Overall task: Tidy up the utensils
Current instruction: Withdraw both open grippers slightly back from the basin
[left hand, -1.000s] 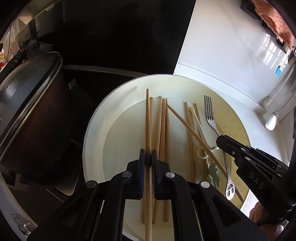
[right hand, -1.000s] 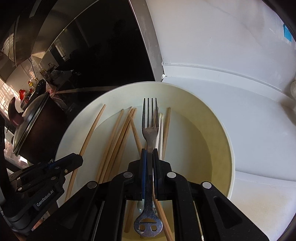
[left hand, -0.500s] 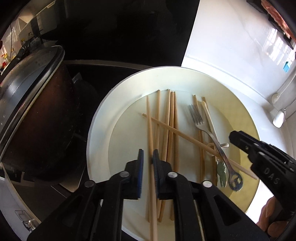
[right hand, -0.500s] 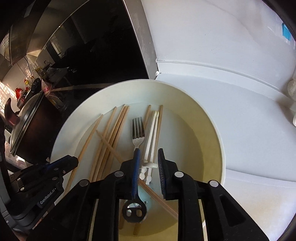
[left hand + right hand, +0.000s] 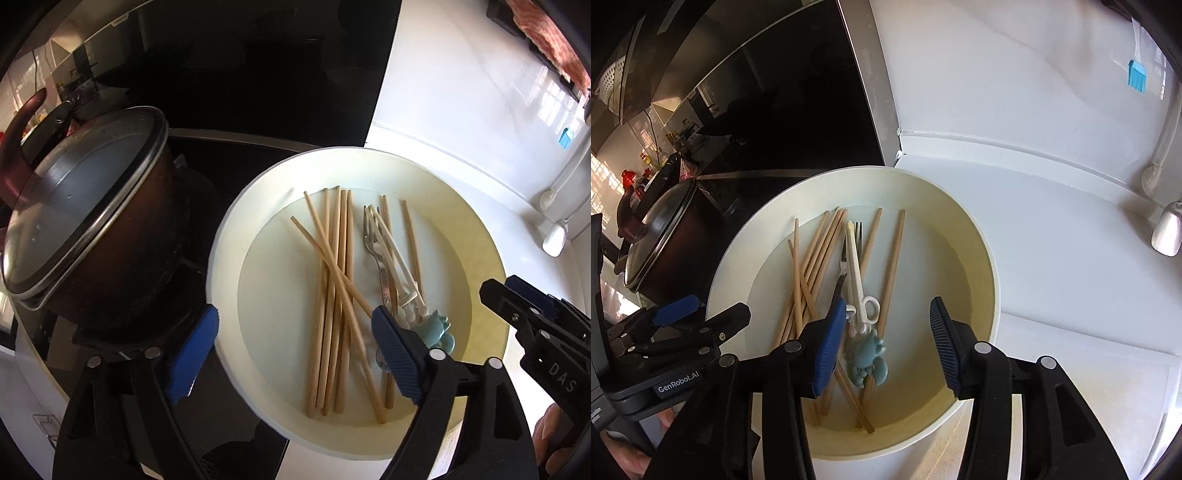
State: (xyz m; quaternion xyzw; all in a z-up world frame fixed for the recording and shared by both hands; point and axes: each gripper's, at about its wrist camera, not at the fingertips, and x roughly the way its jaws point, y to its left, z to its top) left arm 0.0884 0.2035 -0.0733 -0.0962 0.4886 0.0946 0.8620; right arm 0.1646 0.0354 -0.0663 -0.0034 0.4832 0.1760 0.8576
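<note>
A wide white bowl (image 5: 225, 266) (image 5: 975, 251) holds several wooden chopsticks (image 5: 332, 266) (image 5: 816, 258), a metal fork (image 5: 373, 236) (image 5: 858, 230) and white training chopsticks with a blue crab top (image 5: 436, 328) (image 5: 866, 354). My left gripper (image 5: 295, 325) hovers over the bowl's near left side. Its jaws are opening wide, the chopsticks lie loose below the gap, and its pads touch nothing. My right gripper (image 5: 886, 310) (image 5: 517, 306) hangs over the near middle of the bowl. Its jaws are opening too, with the crab top below them and unheld.
A dark pot with a glass lid (image 5: 110, 258) (image 5: 665, 236) stands on the black cooktop close to the bowl's left side. On the white counter (image 5: 1071, 295) lies a white spoon (image 5: 554, 240) (image 5: 1167, 229) at the far right. A blue brush (image 5: 1136, 75) hangs on the wall.
Both grippers were shut, the left on a wooden chopstick and the right on the fork. Both have opened and let go; chopstick and fork now lie in the bowl. The right gripper rose.
</note>
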